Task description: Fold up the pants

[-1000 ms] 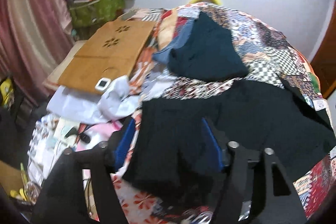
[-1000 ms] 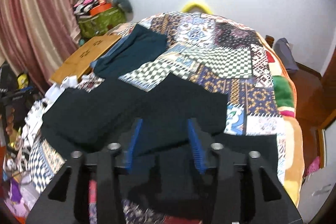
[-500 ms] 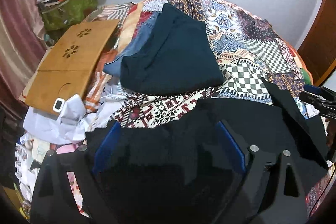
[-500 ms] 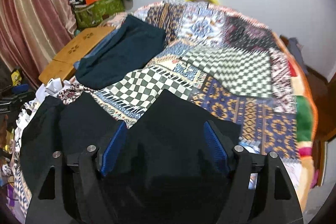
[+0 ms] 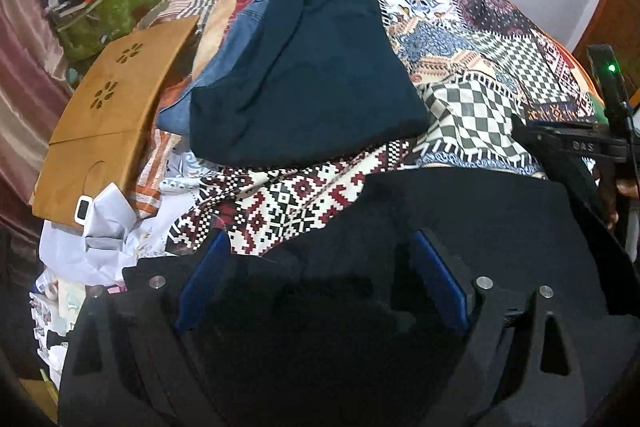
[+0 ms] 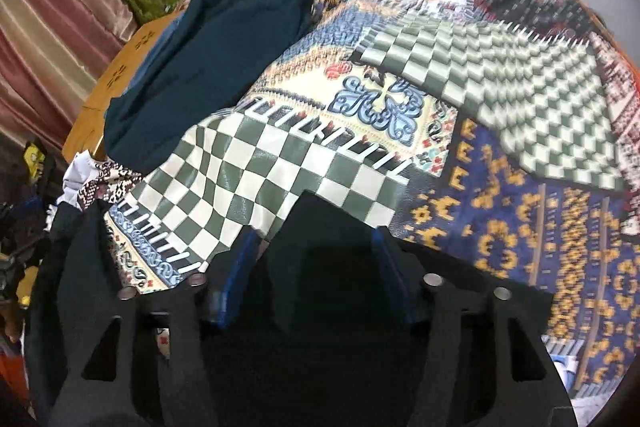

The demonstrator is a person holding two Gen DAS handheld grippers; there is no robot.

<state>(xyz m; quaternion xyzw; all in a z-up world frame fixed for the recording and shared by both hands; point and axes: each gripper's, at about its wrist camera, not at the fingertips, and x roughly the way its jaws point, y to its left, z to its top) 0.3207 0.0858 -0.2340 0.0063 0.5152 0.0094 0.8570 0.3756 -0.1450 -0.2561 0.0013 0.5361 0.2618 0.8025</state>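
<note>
While spread dark over the quilt, pants look soft, light, floppy (likely to sag between holds). Left claw and right claw: jaws apart, cloth between, grip unclear. Best pinched at hem corners.

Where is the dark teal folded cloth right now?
In the left wrist view, the dark teal folded cloth lies upper centre on the patchwork bedspread, atop blue denim, right of the wooden lap desk.
</note>
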